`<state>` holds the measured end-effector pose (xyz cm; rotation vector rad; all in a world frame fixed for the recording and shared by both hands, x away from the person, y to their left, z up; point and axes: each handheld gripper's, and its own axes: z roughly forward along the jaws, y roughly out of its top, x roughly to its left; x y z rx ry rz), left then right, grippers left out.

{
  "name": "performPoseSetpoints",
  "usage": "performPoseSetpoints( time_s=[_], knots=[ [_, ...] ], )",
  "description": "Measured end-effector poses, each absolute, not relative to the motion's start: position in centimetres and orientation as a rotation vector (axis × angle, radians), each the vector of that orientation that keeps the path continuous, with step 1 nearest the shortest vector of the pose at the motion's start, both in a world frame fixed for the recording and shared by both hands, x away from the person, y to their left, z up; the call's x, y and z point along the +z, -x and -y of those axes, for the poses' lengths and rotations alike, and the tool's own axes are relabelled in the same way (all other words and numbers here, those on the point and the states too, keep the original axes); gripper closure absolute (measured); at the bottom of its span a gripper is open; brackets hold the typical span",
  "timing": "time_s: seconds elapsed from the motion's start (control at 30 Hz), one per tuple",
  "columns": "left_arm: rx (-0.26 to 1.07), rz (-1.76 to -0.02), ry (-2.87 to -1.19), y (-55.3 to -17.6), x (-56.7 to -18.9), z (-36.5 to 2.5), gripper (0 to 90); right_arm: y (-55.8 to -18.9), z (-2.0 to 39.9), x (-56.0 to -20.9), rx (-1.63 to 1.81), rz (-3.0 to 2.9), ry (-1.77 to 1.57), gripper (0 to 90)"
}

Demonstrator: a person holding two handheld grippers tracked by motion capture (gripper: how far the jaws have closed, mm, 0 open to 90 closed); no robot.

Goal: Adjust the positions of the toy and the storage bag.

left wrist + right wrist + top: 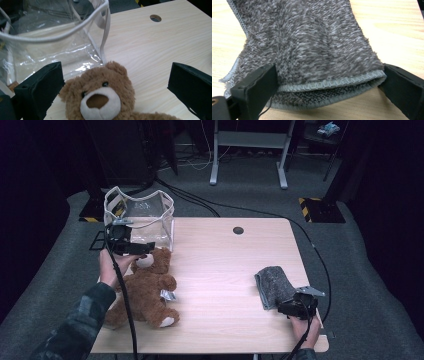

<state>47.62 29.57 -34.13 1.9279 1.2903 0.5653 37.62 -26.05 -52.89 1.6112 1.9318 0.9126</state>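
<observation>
A brown teddy bear (145, 292) lies on its back at the left of the wooden table (225, 265). My left gripper (145, 251) hovers over its head, open, jaws wide apart. In the left gripper view the bear's face (100, 95) sits low between the jaws of the left gripper (114, 67), untouched. A clear plastic bag (140, 217) with white trim stands upright just behind the bear. At the right front lies a folded grey fuzzy cloth (274, 282). My right gripper (282, 307) is at its near edge. It stands open, with the cloth's fold (307, 37) between the jaws of the right gripper (328, 68).
A round cable hole (238, 230) sits in the table's far middle. A small silvery tag (168, 295) lies by the bear's side. Black cables (200, 202) run over the grey carpet behind the table. A metal stand (250, 150) is farther back.
</observation>
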Motion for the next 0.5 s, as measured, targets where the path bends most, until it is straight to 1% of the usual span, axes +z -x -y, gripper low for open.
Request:
performPoseSetpoints(
  time_s=[0.27, 0.5],
  knots=[
    [0.618, -1.272, -1.965, -50.6, -33.7, -28.2, 0.0, -37.6, 26.1, -52.9, 0.919, -1.931, -1.612, 2.1],
    [0.619, -1.265, -1.964, -53.1, -33.5, -27.1, 0.8, -37.6, 26.1, -52.9, 0.922, -1.931, -1.611, 2.1]
  ],
)
